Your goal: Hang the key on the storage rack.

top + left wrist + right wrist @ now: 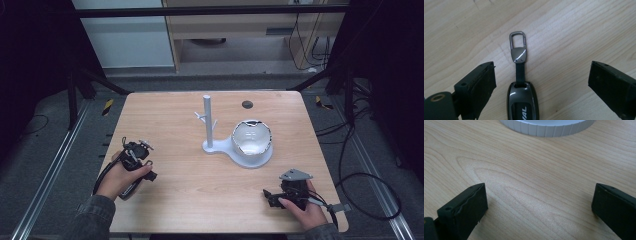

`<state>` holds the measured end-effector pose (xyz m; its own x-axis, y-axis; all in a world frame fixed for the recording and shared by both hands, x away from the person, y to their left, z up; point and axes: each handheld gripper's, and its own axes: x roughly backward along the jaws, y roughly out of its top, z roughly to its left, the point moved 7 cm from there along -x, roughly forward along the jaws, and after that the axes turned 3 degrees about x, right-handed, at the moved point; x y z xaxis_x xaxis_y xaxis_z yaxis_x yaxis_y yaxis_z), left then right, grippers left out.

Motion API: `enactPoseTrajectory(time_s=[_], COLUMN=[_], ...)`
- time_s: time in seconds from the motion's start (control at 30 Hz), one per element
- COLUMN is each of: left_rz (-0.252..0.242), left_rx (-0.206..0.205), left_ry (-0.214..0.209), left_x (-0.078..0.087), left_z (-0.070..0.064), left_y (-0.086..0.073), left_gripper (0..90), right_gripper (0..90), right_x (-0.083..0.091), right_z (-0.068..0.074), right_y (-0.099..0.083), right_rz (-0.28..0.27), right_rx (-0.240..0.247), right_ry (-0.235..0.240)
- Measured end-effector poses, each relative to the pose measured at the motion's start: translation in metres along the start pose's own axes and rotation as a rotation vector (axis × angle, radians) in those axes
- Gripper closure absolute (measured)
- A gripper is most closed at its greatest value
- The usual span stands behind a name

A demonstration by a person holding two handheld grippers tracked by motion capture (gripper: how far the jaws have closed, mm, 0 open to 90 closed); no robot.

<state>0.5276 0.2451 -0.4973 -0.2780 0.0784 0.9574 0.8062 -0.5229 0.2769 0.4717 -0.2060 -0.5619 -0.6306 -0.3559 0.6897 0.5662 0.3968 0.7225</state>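
High view: a light wooden table (200,195) with a white stand (235,150) near its middle, made of an upright post (208,122) with short pegs and a round base bearing a shiny bowl-like dish (252,137); a small dark round spot (247,104) on the tabletop beyond it. Left gripper (134,159) at the table's left side, gripped by the left hand (120,179), pointed down at the wood; right gripper (272,196) at the near right corner, gripped by the right hand (302,207), a grey three-cornered plate (295,175) on top, a cable trailing off to the right; both well apart from the stand. Left gripper view: jaws spread wide and released, grasping nothing, with a dark glossy car key fob (522,102) lying flat on the wood between them, touching neither jaw; a short black strap (520,72) running from the fob's top to a grey metal clip (518,46) with an open loop, pointing away from the gripper; white lettering on the fob partly cut off by the lower edge. Right gripper view: jaws likewise spread wide and released, bare wood grain between them; the ribbed white rim of the stand's base (546,128) at the top edge, well ahead of the jaws.
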Motion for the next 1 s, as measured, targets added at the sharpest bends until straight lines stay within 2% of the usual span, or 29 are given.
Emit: enactPoseTrajectory(time_s=[0.07,0.17,0.2,0.23,0.27,0.33,0.5,0.73,0.8,1.0], left_rz=[0.029,0.042,0.053,0.065,0.08,0.093,0.131,0.143,0.136,0.136], left_rx=[0.007,0.023,0.023,0.028,0.018,0.015,-0.016,-0.005,-0.006,0.015], left_ry=[-0.005,-0.01,-0.012,-0.019,-0.032,-0.031,-0.026,-0.024,-0.016,-0.028], left_x=[-0.005,-0.008,-0.009,-0.011,-0.013,-0.014,-0.019,-0.025,-0.026,-0.027], left_z=[0.003,0.007,0.009,0.01,0.011,0.012,0.015,0.021,0.023,0.029], left_y=[-0.002,-0.002,-0.002,-0.002,-0.001,-0.001,-0.001,0.001,0.002,0.001], left_gripper=[7.5,10.3,16.1,16.1,26.3,28.0,44.6,50.1,56.3,64.5], right_gripper=[0.7,0.7,0.7,0.7,0.7,0.7,0.7,0.7,0.7,0.7], right_x=[0.0,0.0,0.0,0.0,0.0,0.0,0.001,0.001,0.001,0.001], right_z=[0.0,0.0,0.0,0.0,0.0,0.0,0.0,0.0,0.001,0.001], right_y=[0.0,0.0,0.0,0.0,0.0,0.0,0.0,0.0,0.0,0.0], right_rz=[0.0,0.001,0.001,0.001,-0.001,-0.001,0.002,0.001,0.001,0.0], right_rx=[-0.004,-0.001,-0.003,-0.003,0.002,0.002,0.0,0.0,-0.003,-0.002], right_ry=[0.003,0.002,0.002,0.002,0.001,0.002,0.002,0.002,0.003,0.004])
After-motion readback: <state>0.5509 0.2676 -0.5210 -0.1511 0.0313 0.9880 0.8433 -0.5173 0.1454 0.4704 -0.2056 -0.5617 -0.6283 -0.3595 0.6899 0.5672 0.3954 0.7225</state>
